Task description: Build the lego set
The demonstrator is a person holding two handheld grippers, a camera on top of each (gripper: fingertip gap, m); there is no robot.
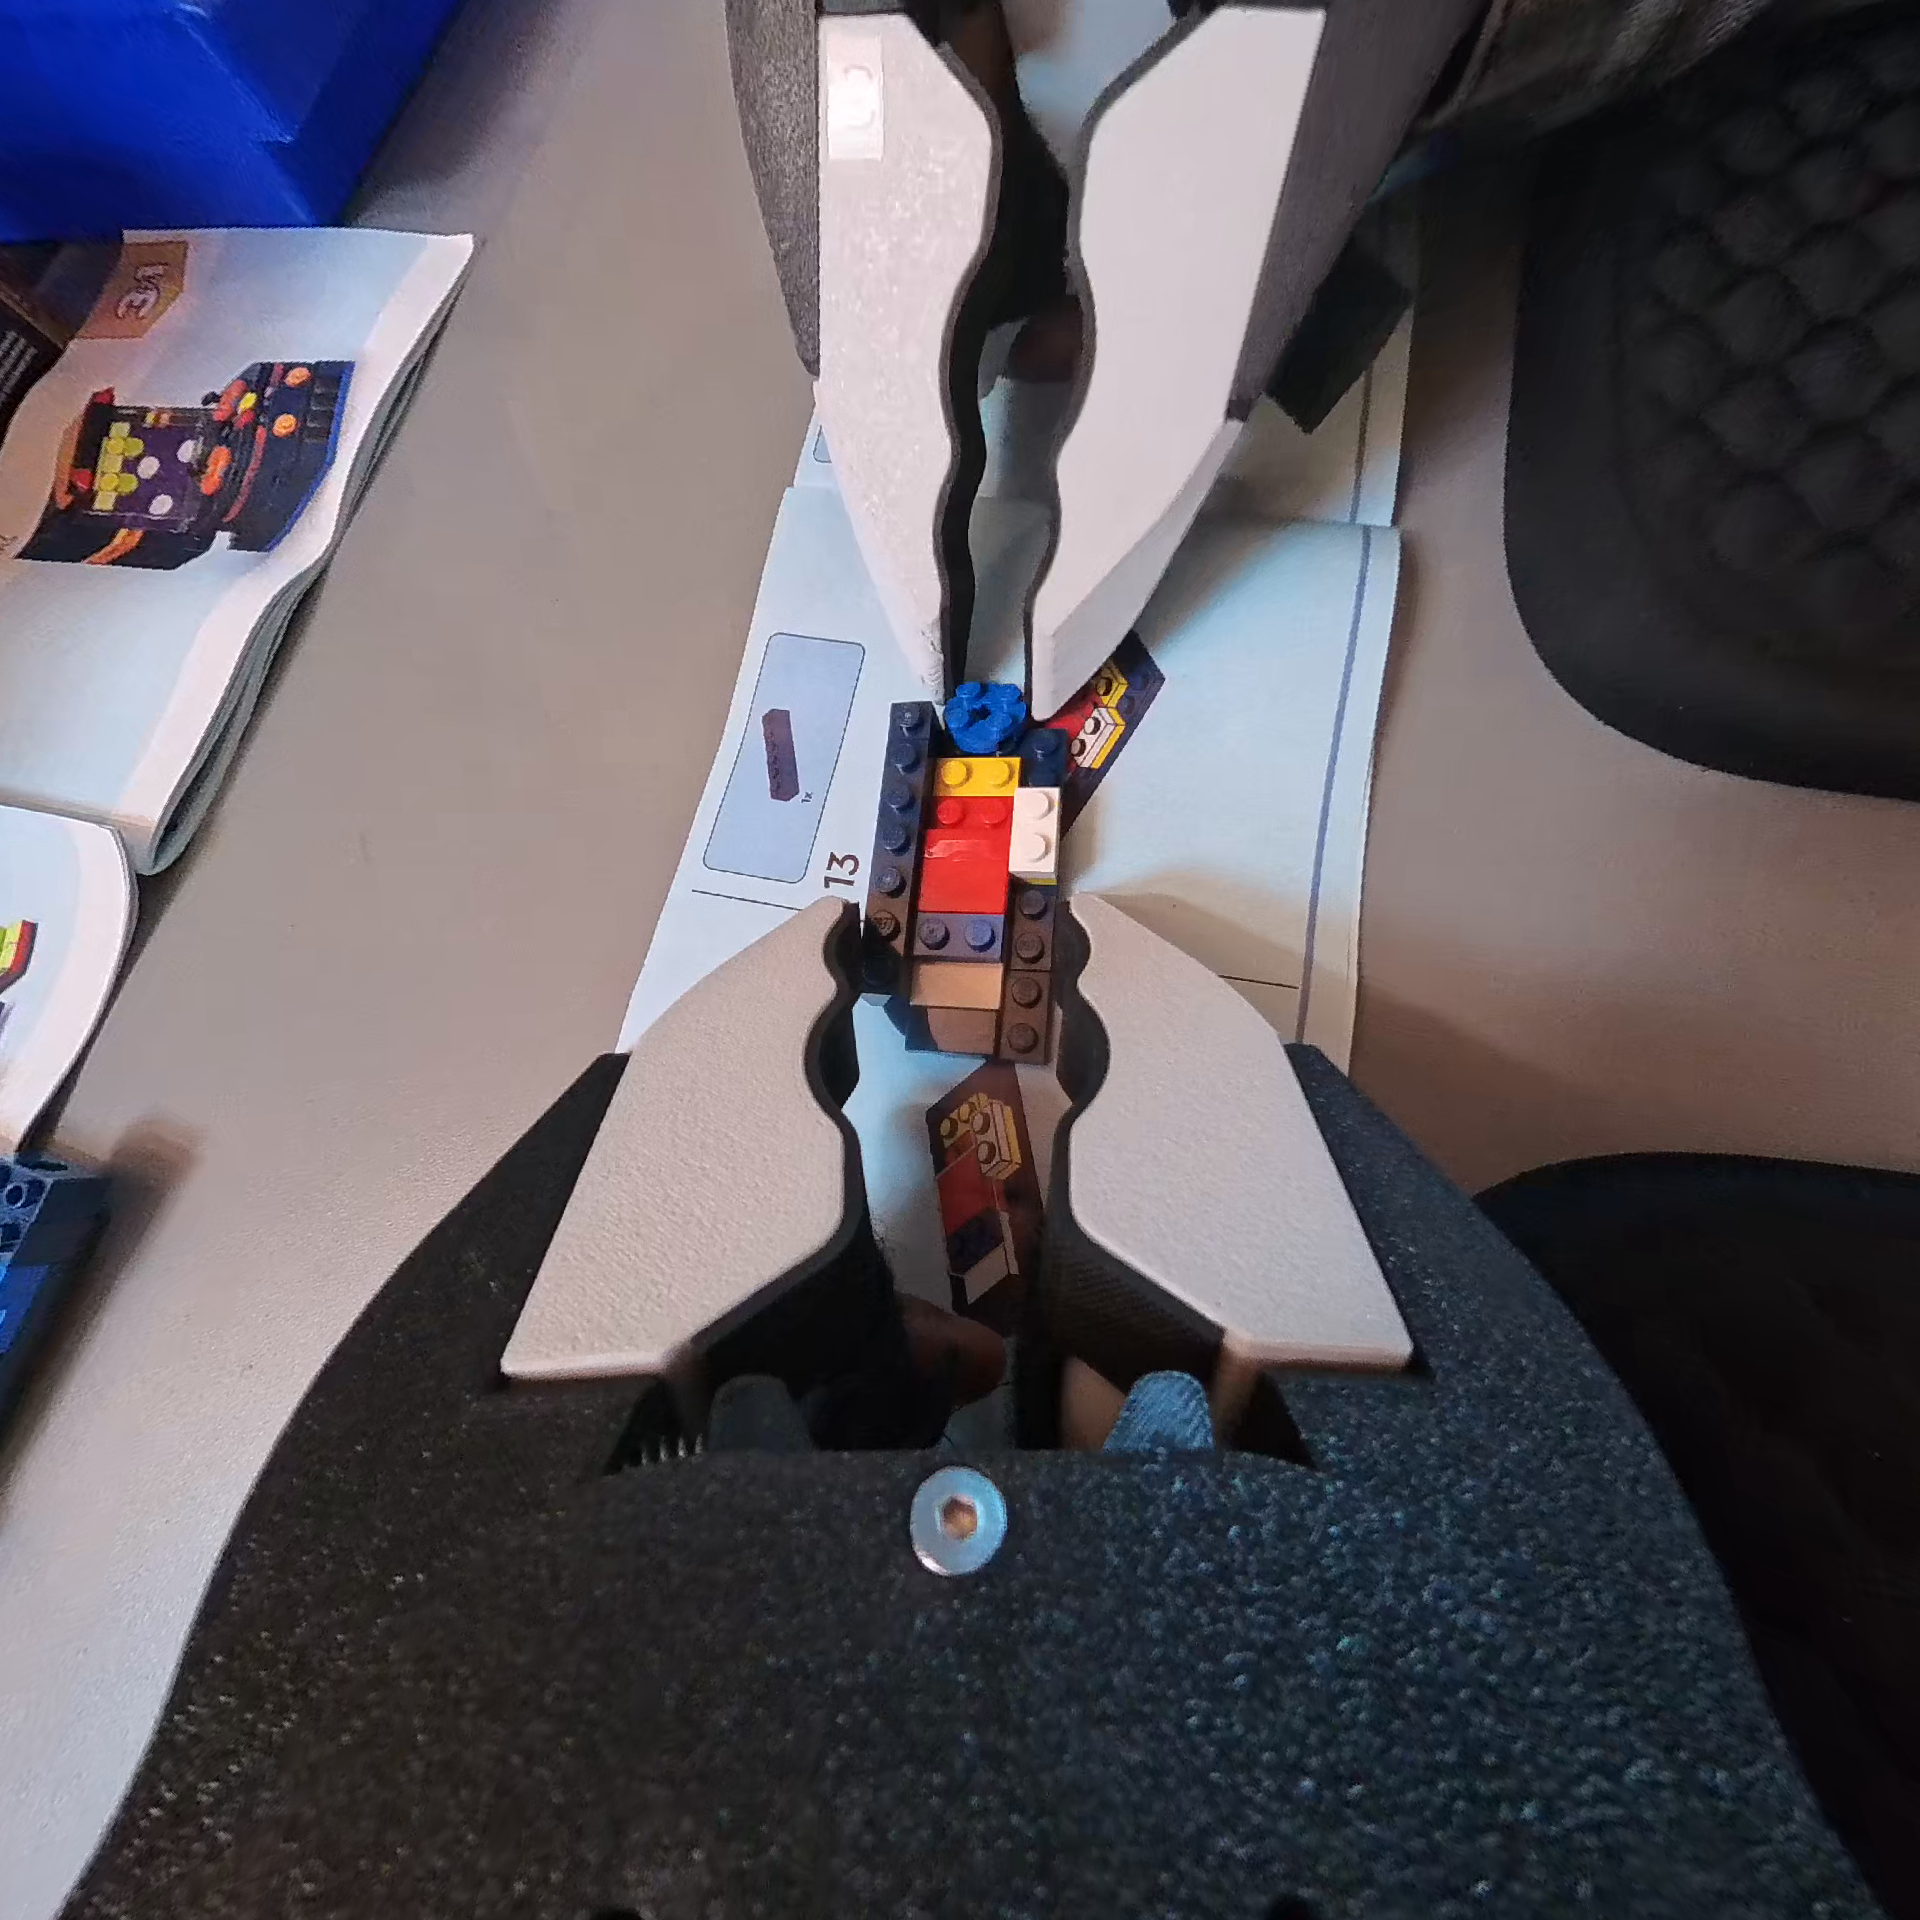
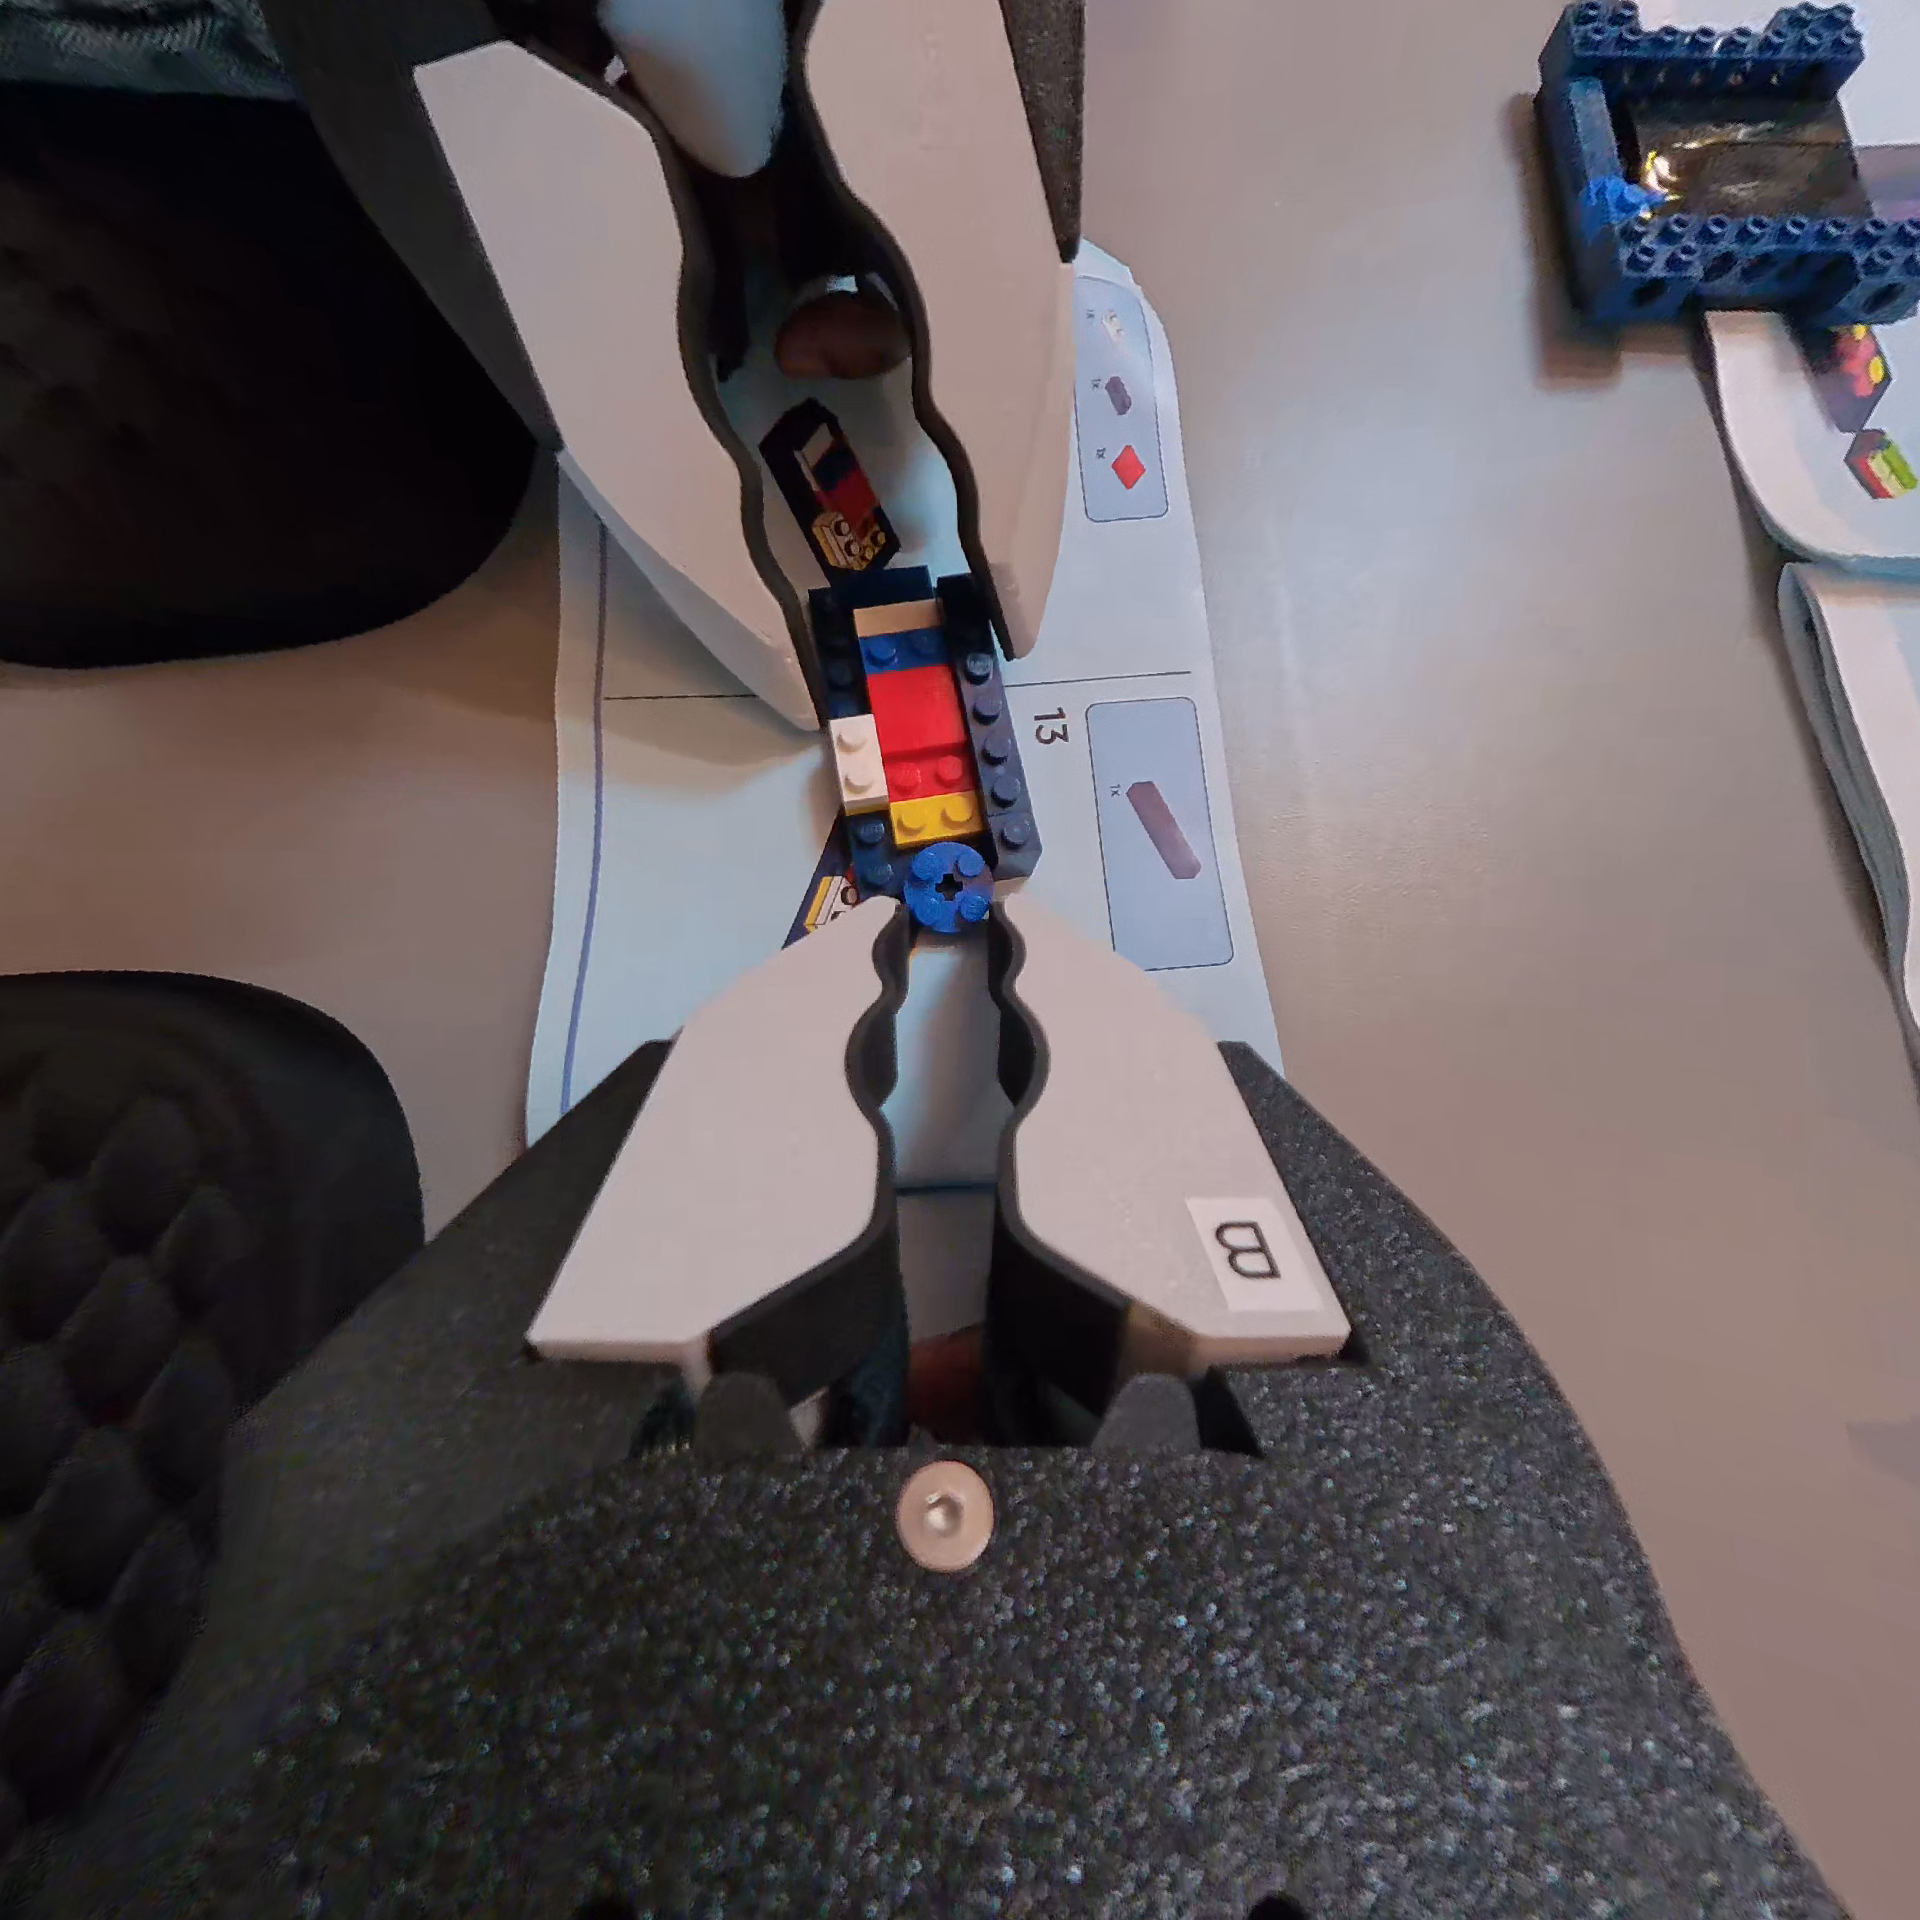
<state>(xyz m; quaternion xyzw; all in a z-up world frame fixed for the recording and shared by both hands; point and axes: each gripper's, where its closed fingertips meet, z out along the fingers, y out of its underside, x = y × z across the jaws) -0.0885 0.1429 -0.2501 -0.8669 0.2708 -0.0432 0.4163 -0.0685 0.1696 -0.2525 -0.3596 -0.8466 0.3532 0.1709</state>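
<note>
Lying on an open instruction booklet [image 1: 1247,727] on the table [image 1: 582,623], a multicoloured brick model [image 1: 971,883] is clamped at its near end by the left claw [image 1: 961,935]; opposite, the right claw [image 2: 945,914] pinches a round blue plate [image 2: 948,881] narrowly at the model's other end.

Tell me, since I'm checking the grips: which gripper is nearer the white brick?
Left. The left gripper clamps the brick model's end just beside the white brick; the right gripper grips the blue round piece at the far end.

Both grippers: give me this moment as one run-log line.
left gripper: shut on brick model | right gripper: shut on blue round plate at model's end | model on booklet
</note>
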